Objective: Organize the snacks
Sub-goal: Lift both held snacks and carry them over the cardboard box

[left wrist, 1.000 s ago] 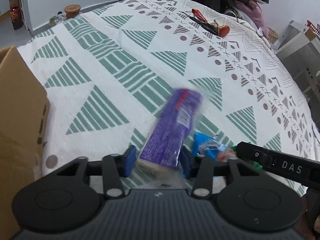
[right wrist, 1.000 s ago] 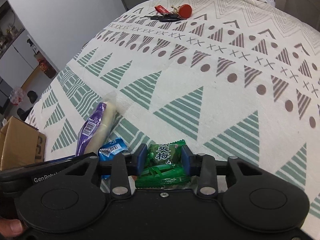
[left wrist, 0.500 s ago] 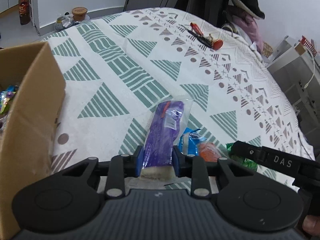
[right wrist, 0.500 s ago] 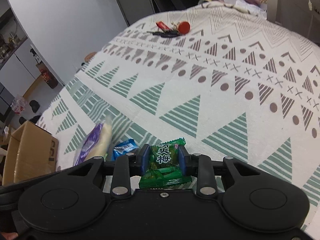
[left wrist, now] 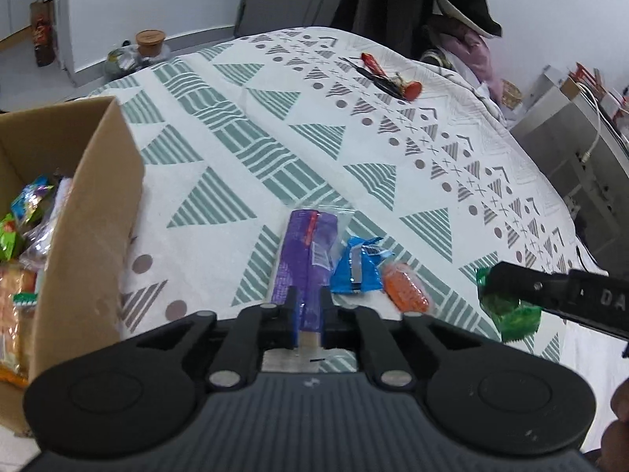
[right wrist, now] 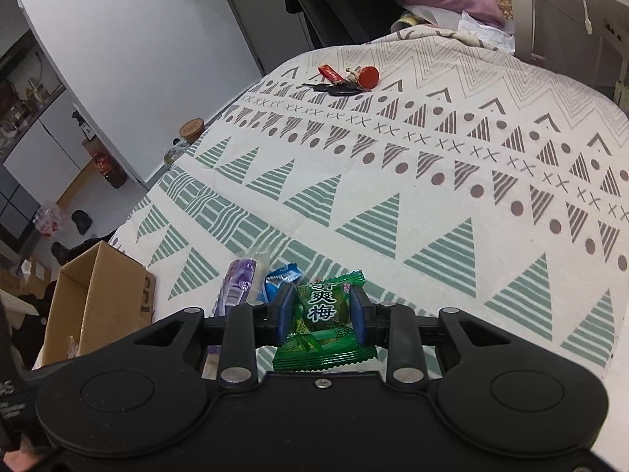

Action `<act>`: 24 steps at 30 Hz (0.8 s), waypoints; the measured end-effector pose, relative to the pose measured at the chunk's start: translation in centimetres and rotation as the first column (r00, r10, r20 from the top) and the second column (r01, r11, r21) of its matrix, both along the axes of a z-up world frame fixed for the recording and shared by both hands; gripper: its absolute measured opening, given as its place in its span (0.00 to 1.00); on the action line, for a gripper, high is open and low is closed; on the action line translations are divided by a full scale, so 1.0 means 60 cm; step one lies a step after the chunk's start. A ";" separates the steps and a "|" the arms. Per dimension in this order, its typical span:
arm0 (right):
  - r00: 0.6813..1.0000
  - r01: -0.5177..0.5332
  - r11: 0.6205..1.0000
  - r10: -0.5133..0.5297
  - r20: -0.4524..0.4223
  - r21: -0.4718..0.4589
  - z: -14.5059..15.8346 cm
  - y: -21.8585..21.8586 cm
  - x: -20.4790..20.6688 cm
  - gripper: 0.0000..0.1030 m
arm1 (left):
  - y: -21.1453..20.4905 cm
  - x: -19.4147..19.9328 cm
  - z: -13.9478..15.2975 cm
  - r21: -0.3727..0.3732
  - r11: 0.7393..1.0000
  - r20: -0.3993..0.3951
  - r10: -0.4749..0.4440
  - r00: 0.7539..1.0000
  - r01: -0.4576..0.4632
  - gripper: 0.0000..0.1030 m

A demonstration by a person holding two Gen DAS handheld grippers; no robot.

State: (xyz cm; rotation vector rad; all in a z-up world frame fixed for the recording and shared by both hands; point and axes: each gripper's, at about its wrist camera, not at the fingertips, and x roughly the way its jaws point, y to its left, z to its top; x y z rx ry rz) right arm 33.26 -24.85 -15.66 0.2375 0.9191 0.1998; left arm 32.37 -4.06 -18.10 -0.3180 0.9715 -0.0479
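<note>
Currently the left gripper (left wrist: pixel 307 316) pinches the purple snack packet (left wrist: pixel 304 263) by its near end, long axis pointing away from the jaws. The cardboard box (left wrist: pixel 92 212) lies left. The right gripper (right wrist: pixel 323 316) pinches the green plum candy (right wrist: pixel 322 320), farther off.

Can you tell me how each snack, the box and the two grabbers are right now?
left gripper: jaws just closed, shut on the purple snack pack
purple snack pack: pinched at its near end
right gripper: shut on the green candy
green candy: held, sealed
blue snack packet: lying loose on the cloth
orange snack: lying loose beside the blue one
cardboard box: open, snacks already inside
</note>
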 end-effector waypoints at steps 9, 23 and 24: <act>0.999 -0.003 1.000 0.003 -0.050 -0.008 -0.029 0.005 0.024 0.29 | 0.001 0.026 -0.020 0.004 1.000 -0.019 0.026 0.999 -0.026 0.47; 0.991 -0.008 1.000 0.007 -0.137 -0.003 -0.093 0.005 0.075 0.29 | -0.011 0.072 -0.075 0.019 1.000 -0.081 0.013 0.997 -0.011 0.53; 0.990 -0.009 1.000 0.008 -0.141 -0.002 -0.096 0.006 0.077 0.29 | -0.014 0.074 -0.077 0.024 1.000 -0.080 0.010 0.997 -0.008 0.53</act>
